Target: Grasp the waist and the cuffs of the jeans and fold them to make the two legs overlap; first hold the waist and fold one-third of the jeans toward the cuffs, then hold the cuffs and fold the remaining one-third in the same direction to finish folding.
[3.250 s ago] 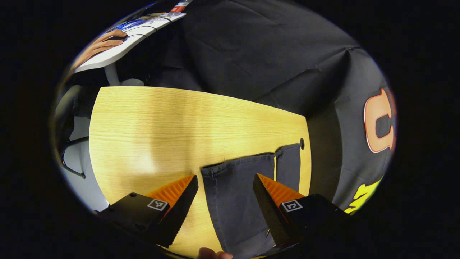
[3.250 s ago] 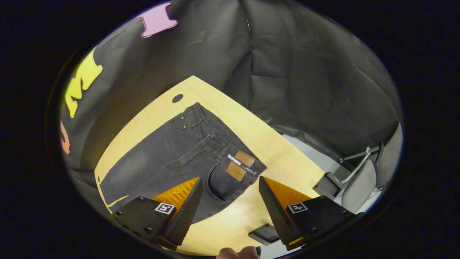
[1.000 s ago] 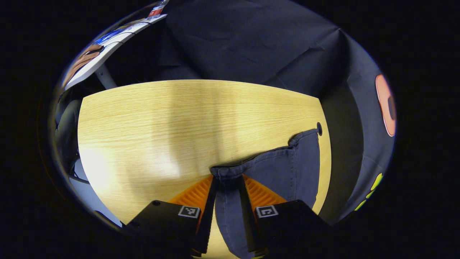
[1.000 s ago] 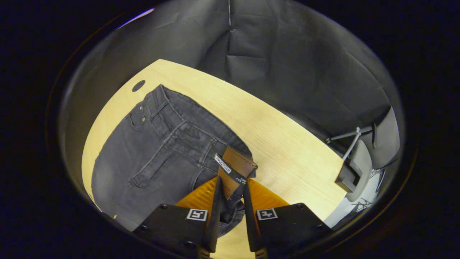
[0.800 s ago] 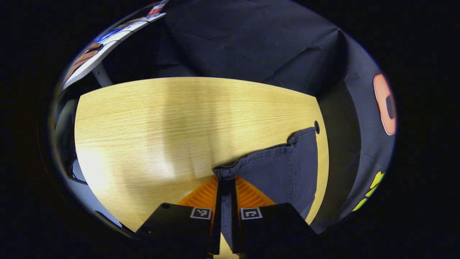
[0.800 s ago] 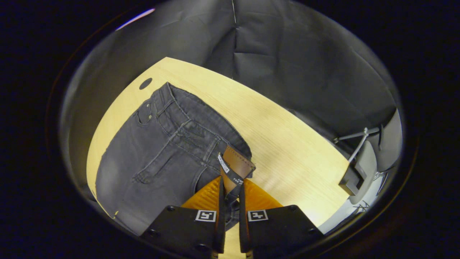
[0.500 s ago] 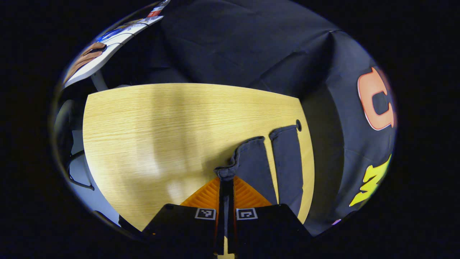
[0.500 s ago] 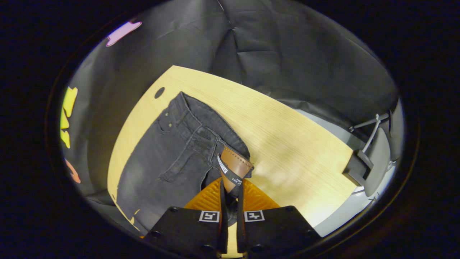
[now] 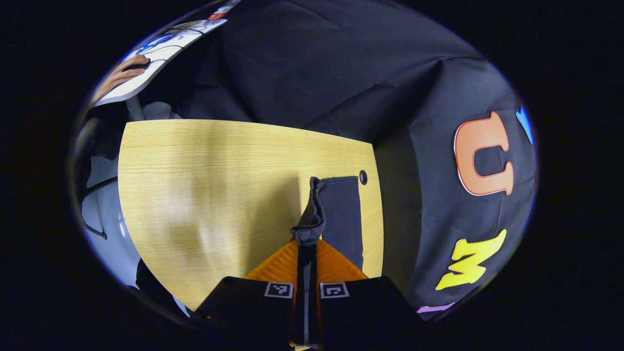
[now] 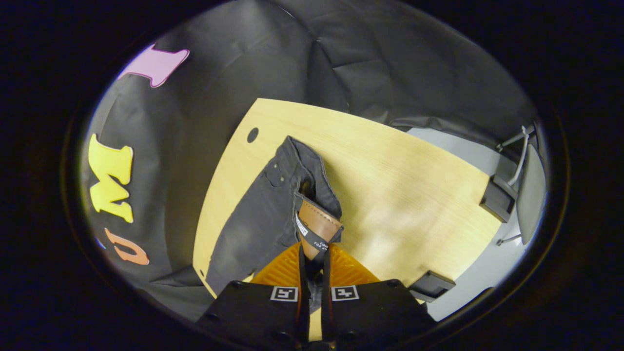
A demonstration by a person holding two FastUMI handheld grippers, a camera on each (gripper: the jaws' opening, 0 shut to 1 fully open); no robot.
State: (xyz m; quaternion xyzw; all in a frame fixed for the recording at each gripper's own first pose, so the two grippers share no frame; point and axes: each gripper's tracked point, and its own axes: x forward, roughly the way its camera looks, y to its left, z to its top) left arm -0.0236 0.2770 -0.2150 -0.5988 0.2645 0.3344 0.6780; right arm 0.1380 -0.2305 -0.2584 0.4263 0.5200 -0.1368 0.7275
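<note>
Three seconds back, both pairs of tongs gaped above flat dark grey denim jeans (image 10: 265, 214). Since then, left tongs (image 9: 307, 243) clamped onto the near cuff (image 9: 308, 233), right tongs (image 10: 312, 253) onto the waistband at the brown leather patch (image 10: 317, 226). Near leg now lifted off the pale wooden bench (image 9: 204, 185), swung across and hanging above the far leg (image 9: 343, 214), hiding the earlier gap between legs. Waist likewise pulled up and over, narrowing the spread denim.

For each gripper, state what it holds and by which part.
Left gripper: jeans by a cuff. Right gripper: jeans by the waist, at the leather patch.
</note>
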